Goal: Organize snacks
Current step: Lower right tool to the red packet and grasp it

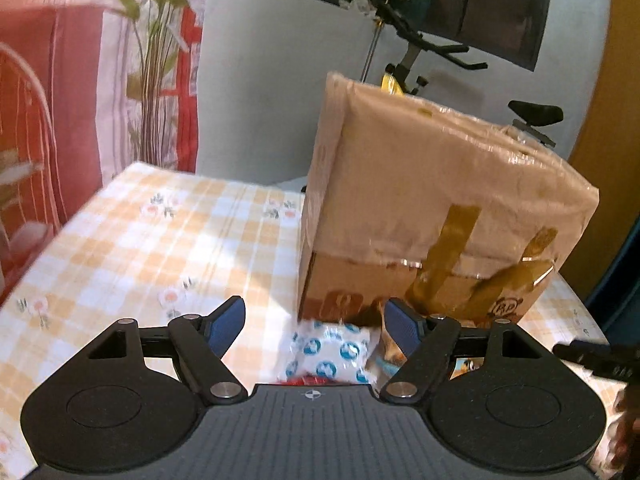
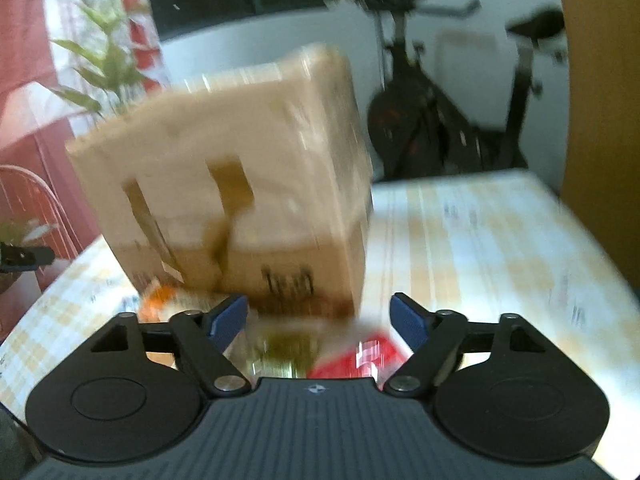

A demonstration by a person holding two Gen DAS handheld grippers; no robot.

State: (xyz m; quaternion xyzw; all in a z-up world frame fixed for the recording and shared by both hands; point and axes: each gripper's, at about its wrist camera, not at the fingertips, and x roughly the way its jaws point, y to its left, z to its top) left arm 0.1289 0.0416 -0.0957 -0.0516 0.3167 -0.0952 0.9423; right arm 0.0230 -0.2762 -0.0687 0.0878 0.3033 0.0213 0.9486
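Observation:
A tall cardboard box (image 1: 432, 200) wrapped in tape stands on the checked tablecloth (image 1: 140, 248). At its foot lies a heap of snack packets. In the left wrist view my left gripper (image 1: 314, 322) stands open above a white packet with blue round logos (image 1: 334, 350); nothing touches its blue pads. In the blurred right wrist view the same box (image 2: 240, 184) fills the middle. My right gripper (image 2: 320, 316) is open over a red packet (image 2: 356, 358) and a green-gold packet (image 2: 284, 352), its pads free. An orange packet (image 2: 158, 300) lies at the box's left corner.
An exercise bike (image 2: 448, 120) stands behind the table against a white wall. A potted plant (image 1: 156, 60) and red-and-pink curtains (image 1: 52, 100) are at the left. A wooden door (image 2: 600, 120) is at the right. The other gripper's tip (image 1: 592, 356) shows at the left view's right edge.

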